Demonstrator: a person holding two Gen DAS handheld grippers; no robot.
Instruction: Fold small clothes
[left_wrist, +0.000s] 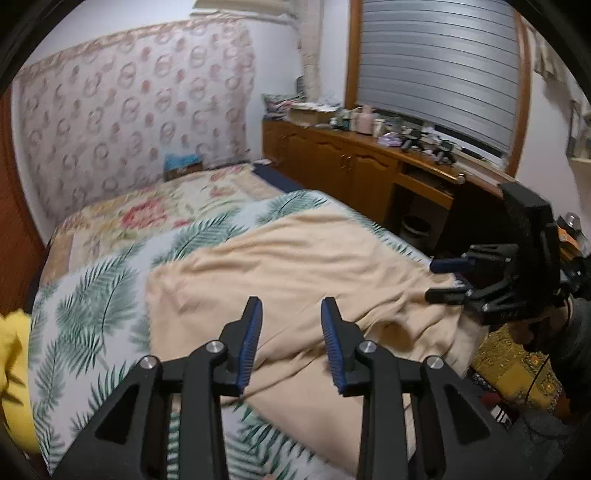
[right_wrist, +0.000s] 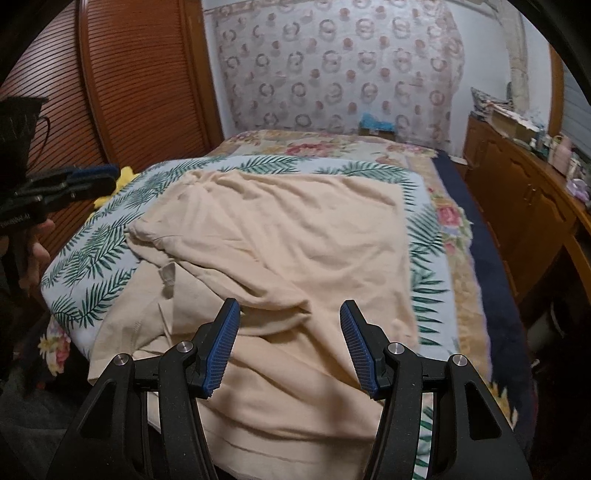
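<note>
Both grippers, left gripper (left_wrist: 291, 343) and right gripper (right_wrist: 290, 345), hover released and empty just above the rumpled cream garment (right_wrist: 280, 236) ahead, apparently poised to grasp its near edge for folding

i'm seeing open air over the cream garment (right_wrist: 280, 236); wooden cabinets (left_wrist: 343, 162) are crowding the bed's right, the slatted wardrobe (right_wrist: 140, 77) its left.
</note>
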